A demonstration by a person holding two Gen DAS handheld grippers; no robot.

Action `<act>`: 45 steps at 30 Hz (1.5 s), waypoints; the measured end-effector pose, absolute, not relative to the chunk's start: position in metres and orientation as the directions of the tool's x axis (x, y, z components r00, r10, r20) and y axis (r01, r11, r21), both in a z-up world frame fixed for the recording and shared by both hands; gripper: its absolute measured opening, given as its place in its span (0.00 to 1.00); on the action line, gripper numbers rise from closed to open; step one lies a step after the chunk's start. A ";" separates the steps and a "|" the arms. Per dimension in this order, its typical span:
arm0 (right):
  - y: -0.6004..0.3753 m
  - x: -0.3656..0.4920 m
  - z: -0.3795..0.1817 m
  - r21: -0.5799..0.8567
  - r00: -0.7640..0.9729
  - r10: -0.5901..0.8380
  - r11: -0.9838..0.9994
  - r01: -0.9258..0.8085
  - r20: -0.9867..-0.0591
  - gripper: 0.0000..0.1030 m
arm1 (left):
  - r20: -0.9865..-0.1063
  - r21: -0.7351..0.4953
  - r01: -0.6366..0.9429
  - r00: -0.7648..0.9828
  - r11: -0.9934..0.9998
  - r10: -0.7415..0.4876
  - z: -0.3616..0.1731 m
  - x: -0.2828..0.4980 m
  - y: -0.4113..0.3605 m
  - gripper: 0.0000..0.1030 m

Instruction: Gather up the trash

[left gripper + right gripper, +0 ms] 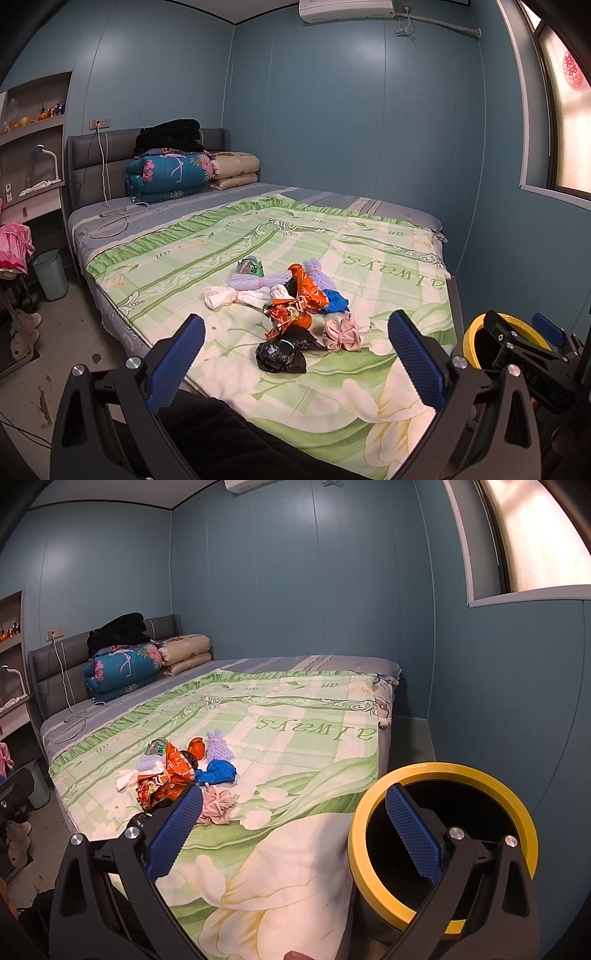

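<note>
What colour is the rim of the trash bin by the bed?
Yellow, around a black inside; the bin shows best in the right wrist view.

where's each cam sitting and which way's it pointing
Left wrist: on the left gripper at the foot of the bed, facing the headboard over the trash pile; its own open fingers and the right gripper show.
Right wrist: on the right gripper, further right, same heading; open fingers, one over the yellow bin.
Shared: bed, trash pile, bin.
</note>
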State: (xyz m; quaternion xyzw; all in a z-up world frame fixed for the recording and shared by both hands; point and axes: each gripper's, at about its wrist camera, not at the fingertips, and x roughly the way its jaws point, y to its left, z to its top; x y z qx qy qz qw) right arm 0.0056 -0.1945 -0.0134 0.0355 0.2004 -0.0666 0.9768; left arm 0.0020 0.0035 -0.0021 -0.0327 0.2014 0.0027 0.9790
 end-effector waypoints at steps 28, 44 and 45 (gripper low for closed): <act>-0.194 0.006 -0.016 0.048 0.903 -0.116 0.988 0.149 -0.415 0.92 | -0.398 -0.066 -0.019 0.917 0.998 -0.009 -0.002 0.003 0.004 0.93; -0.194 0.007 -0.018 0.050 0.901 -0.116 0.987 0.150 -0.419 0.92 | -0.400 -0.068 -0.019 0.917 0.998 -0.009 -0.004 0.003 0.005 0.93; -0.194 0.007 -0.017 0.050 0.900 -0.116 0.987 0.150 -0.419 0.92 | -0.400 -0.067 -0.019 0.917 0.998 -0.010 -0.004 0.003 0.005 0.93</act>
